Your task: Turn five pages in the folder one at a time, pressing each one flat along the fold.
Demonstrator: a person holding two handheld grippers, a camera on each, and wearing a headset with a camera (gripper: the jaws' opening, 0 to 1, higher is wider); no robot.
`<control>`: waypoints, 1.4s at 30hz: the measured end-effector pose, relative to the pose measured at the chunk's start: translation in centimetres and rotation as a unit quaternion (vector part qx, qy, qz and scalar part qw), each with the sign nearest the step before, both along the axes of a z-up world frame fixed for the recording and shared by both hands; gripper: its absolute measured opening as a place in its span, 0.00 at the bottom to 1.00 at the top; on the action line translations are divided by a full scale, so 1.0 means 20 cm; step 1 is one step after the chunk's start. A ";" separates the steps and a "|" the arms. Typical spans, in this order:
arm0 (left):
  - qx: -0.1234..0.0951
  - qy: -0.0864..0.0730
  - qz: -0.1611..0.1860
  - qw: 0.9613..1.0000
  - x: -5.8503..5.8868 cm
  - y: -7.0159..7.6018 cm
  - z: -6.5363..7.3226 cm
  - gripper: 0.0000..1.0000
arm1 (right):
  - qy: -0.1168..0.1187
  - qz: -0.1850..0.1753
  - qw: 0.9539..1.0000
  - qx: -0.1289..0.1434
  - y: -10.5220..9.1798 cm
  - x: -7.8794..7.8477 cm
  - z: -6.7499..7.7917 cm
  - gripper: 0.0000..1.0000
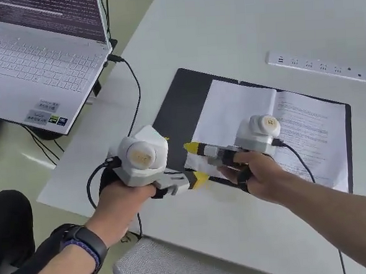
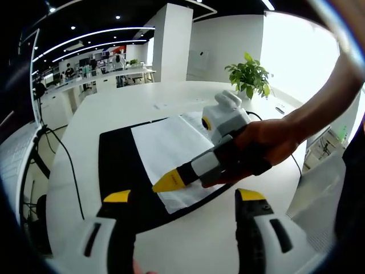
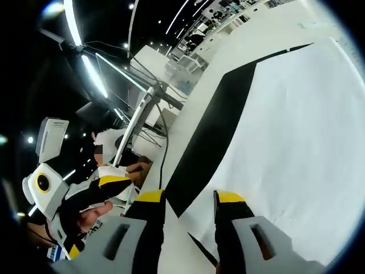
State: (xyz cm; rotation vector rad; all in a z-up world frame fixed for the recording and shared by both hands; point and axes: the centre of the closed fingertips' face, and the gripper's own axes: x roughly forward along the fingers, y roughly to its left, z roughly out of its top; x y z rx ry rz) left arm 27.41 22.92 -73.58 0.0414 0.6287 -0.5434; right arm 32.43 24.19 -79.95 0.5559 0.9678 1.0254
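A black folder (image 1: pixel 175 106) lies open on the white table, with a blank white page (image 1: pixel 237 109) on its left half and a printed page (image 1: pixel 310 129) on its right. My right gripper (image 1: pixel 193 149) points left over the blank page's near left corner, jaws a little apart. In the right gripper view the page (image 3: pixel 296 125) and folder (image 3: pixel 217 137) lie just beyond the jaws, with only a small gap between them. My left gripper (image 1: pixel 197 179) hovers at the table's near edge, wide open and holding nothing. In the left gripper view the right gripper (image 2: pixel 168 181) reaches over the page (image 2: pixel 165 148).
An open laptop (image 1: pixel 35 65) sits at the far left, its black cable (image 1: pixel 133 84) running along the table's left edge. A white power strip (image 1: pixel 318 66) lies behind the folder. A grey chair seat (image 1: pixel 178 267) is below the near edge. A potted plant (image 2: pixel 249 74) stands far off.
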 end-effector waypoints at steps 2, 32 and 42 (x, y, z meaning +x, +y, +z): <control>0.003 -0.001 0.000 1.000 0.01 0.00 0.00 0.70 | -0.003 0.000 1.000 0.006 0.00 0.00 0.02 0.36; 0.040 0.028 -0.032 0.998 0.16 -0.08 -0.22 0.16 | -0.056 -0.111 0.992 0.009 -0.52 0.25 0.26 0.28; 0.057 0.053 -0.034 0.996 0.11 -0.06 -0.37 0.00 | -0.054 -0.114 0.992 -0.001 -0.57 0.22 0.26 0.27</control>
